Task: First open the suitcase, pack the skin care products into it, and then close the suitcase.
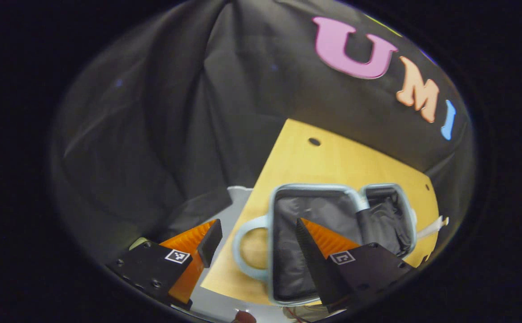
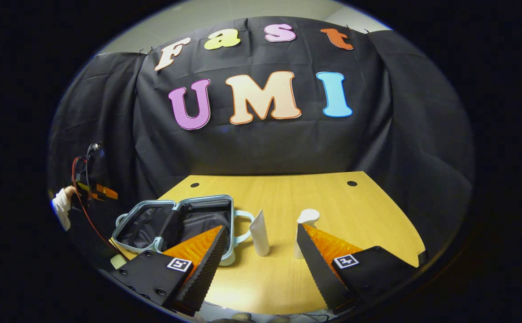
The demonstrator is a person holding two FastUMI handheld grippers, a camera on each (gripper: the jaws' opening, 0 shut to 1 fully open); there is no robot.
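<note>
The suitcase [image 2: 178,222] lies open and flat near the left edge of the wooden table [image 2: 332,197], both dark-lined halves facing up and its pale handle loop pointing toward the middle of the table. So the opening step looks done, and the packing step is the one in hand.

Two skin care items stand upright on the table to the right of the case: a white tube [image 2: 259,233], close beside the handle, and a white bottle [image 2: 305,231] a little farther right, partly behind one finger of the right gripper [image 2: 261,244]. Neither is in the case yet (its lining looks empty, though the deep folds could hide something small).

The right gripper hovers low over the table's near edge, its jaws spread wide with nothing between them, the tube framed in the gap. The left gripper [image 1: 254,240] hangs above the open case, also wide and empty.

The next move, as I judge it, calls for the right gripper to advance on the tube, close on its body without tipping it, and carry it left over the rim into the case.
</note>
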